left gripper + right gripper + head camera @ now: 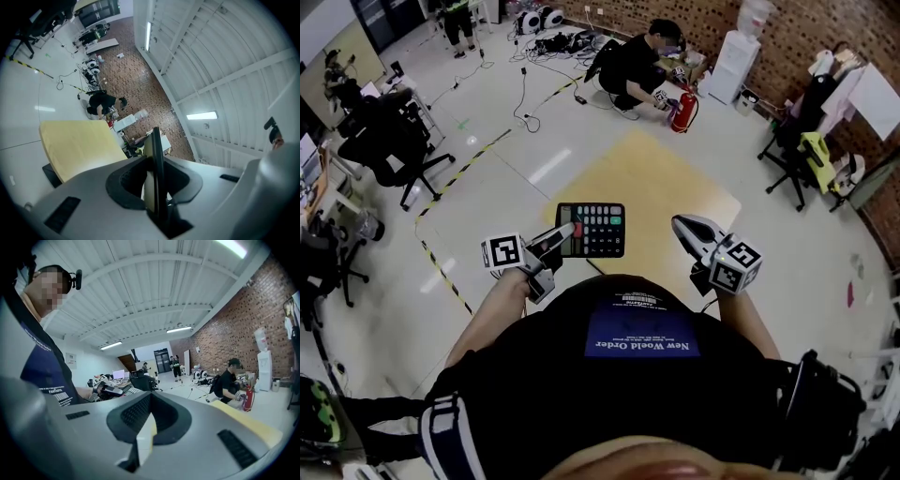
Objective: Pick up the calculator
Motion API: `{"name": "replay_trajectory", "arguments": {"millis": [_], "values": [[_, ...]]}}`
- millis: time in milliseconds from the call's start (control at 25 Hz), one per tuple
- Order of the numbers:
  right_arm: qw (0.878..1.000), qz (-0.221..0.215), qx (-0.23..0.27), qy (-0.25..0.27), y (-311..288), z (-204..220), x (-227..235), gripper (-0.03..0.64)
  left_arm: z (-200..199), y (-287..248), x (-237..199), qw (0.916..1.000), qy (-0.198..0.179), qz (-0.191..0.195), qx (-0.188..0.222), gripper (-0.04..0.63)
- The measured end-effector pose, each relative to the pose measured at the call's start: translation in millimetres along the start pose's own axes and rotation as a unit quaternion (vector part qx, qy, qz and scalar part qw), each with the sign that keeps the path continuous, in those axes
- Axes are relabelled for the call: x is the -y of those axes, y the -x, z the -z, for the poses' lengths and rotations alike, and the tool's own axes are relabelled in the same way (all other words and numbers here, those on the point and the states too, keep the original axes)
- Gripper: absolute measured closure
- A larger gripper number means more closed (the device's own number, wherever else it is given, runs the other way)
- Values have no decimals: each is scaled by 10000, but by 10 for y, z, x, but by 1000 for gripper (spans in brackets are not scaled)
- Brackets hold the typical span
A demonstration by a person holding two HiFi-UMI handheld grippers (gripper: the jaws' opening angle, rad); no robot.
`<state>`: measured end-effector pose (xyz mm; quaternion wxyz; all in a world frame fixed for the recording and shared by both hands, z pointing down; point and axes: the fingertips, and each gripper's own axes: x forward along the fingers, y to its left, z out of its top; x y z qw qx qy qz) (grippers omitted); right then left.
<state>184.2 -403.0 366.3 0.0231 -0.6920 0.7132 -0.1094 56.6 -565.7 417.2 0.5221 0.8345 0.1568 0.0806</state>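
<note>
The black calculator (598,230) is up in the air in front of the person's chest, keys facing up, above the yellow table top (656,178). My left gripper (570,232) is shut on its left edge. In the left gripper view the calculator (157,159) shows edge-on, clamped between the jaws. My right gripper (680,223) hovers to the calculator's right, apart from it, jaws together and empty. The right gripper view shows its closed jaws (140,437) and, off to the left, the left gripper (107,390) with the calculator (132,390).
A person crouches at the far side beside a red fire extinguisher (682,111). Black office chairs (394,141) and desks stand at the left, another chair (797,159) at the right. Cables (525,94) and black-yellow tape (459,173) cross the floor. A brick wall runs behind.
</note>
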Motion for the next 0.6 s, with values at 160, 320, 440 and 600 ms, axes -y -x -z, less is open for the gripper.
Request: {"name": "replay_trajectory", "arguments": {"millis": [160, 320, 440, 600], "values": [[10000, 38, 0, -1, 11, 0, -1, 634, -39, 20, -58, 9995, -229, -188, -71, 508], [10000, 33, -12, 27, 15, -1, -35, 634, -18, 1, -27, 9998, -146, -118, -98, 509], [10000, 33, -10, 40, 43, 8, -46, 634, -4, 4, -45, 9995, -237, -185, -126, 509], [10000, 38, 4, 56, 87, 37, -53, 634, 50, -23, 19, 10000, 17, 3, -85, 509]]}}
